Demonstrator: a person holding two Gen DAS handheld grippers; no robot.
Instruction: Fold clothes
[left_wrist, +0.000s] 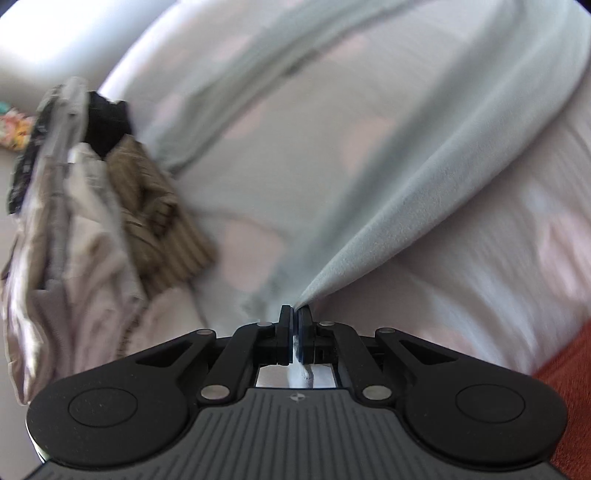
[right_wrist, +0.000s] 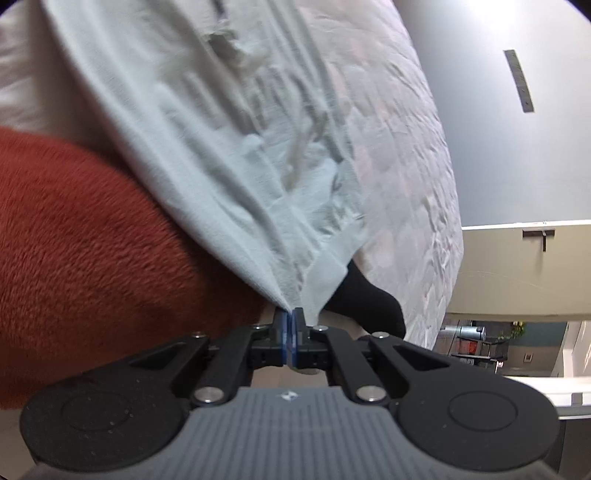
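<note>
A pale blue-grey garment stretches up and away from my left gripper, which is shut on one pinched corner of it. In the right wrist view the same pale garment hangs taut from my right gripper, shut on another corner. The cloth lies over a white bed cover with faint pink patches. How the rest of the garment is spread is hidden by blur.
A heap of other clothes, beige, brown striped and black, sits at the left. A rust-red fleecy sleeve fills the left of the right wrist view. A black sock shows by the bed's edge, beyond which are a wall and furniture.
</note>
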